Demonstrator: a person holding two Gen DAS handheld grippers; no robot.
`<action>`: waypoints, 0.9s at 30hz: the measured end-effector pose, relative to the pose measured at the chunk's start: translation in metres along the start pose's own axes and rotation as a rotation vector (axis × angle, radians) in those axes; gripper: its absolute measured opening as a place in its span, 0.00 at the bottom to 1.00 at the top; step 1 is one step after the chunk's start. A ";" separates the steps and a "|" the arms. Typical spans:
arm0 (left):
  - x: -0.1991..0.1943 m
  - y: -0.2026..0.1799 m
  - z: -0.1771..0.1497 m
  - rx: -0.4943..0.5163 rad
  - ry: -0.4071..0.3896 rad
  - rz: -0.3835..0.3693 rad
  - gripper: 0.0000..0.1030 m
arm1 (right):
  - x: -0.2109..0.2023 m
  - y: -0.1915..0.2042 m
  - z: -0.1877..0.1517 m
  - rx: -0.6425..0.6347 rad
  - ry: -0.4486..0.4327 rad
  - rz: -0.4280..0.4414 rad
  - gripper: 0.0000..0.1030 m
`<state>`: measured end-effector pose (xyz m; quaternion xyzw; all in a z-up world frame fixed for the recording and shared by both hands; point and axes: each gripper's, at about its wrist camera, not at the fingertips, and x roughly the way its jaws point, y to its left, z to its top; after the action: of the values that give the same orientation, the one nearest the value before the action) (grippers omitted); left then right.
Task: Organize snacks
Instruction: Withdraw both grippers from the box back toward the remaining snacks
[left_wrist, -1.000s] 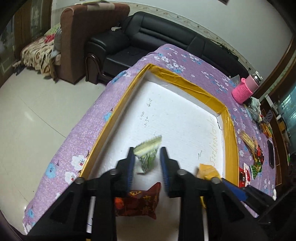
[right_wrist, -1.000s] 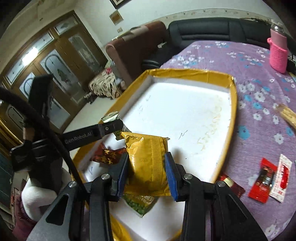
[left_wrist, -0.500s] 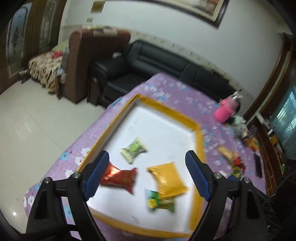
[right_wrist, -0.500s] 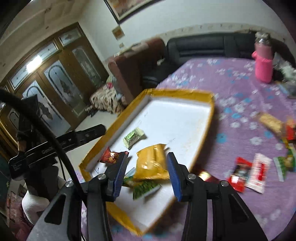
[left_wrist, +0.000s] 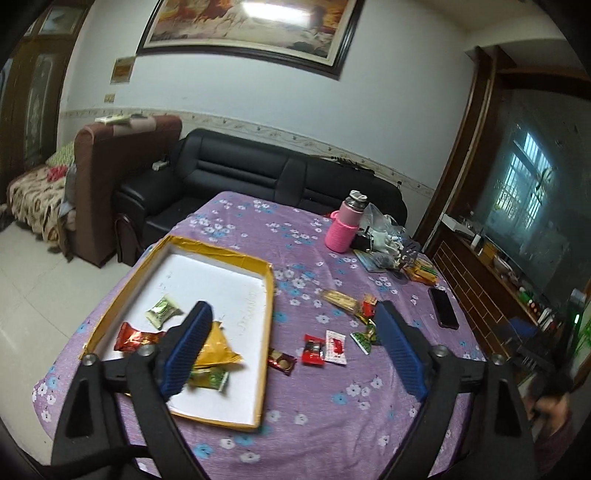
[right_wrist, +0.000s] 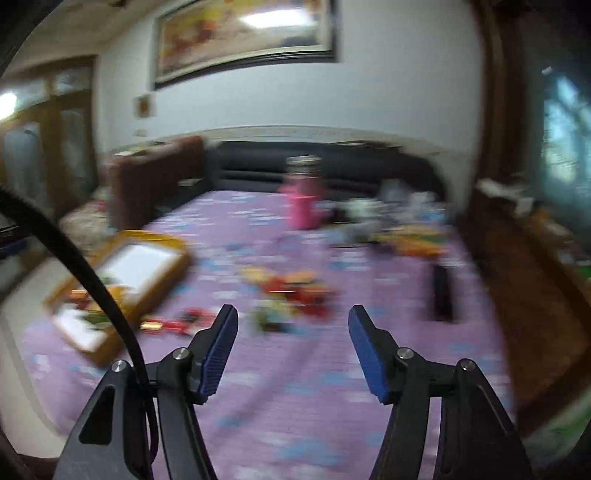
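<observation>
A yellow-rimmed white tray (left_wrist: 269, 295) lies on the purple flowered tablecloth (left_wrist: 325, 398). In it lie a green-white packet (left_wrist: 162, 312), a red packet (left_wrist: 135, 338), a yellow bag (left_wrist: 218, 349) and a green packet (left_wrist: 208, 378). Loose snacks lie right of the tray: two red packets (left_wrist: 313, 350), a white-red sachet (left_wrist: 335, 347), a long wafer pack (left_wrist: 340, 300). My left gripper (left_wrist: 291, 328) hangs above the table, jaws opening wide, nothing between them. In the blurred right wrist view my right gripper (right_wrist: 291, 328) is also opening and empty, facing a snack pile (right_wrist: 291, 291).
A pink bottle (left_wrist: 345, 229), a plastic bag with clutter (left_wrist: 384, 236) and a black phone (left_wrist: 443, 306) sit at the table's far right. A black sofa (left_wrist: 258, 177) and brown armchair (left_wrist: 110, 177) stand behind the table. A cable (right_wrist: 88, 280) crosses the right wrist view.
Both grippers let go of their packets, the green-white one and the yellow bag, which now lie in the tray. Both rose, pulled back and swung right toward the loose snacks.
</observation>
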<state>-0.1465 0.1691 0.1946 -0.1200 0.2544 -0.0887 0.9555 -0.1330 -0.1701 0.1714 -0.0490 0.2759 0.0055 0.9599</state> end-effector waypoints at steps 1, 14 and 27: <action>0.000 -0.008 -0.003 0.014 -0.011 0.010 0.97 | -0.002 -0.015 0.005 -0.004 0.022 -0.059 0.74; 0.037 -0.041 -0.049 0.058 0.122 -0.005 1.00 | 0.059 -0.062 -0.054 0.145 0.184 -0.052 0.83; 0.089 -0.012 -0.076 -0.071 0.297 0.031 0.99 | 0.152 0.015 -0.046 0.272 0.295 0.334 0.55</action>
<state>-0.1107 0.1227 0.0925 -0.1355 0.3979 -0.0816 0.9037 -0.0286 -0.1621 0.0506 0.1263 0.4155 0.1194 0.8928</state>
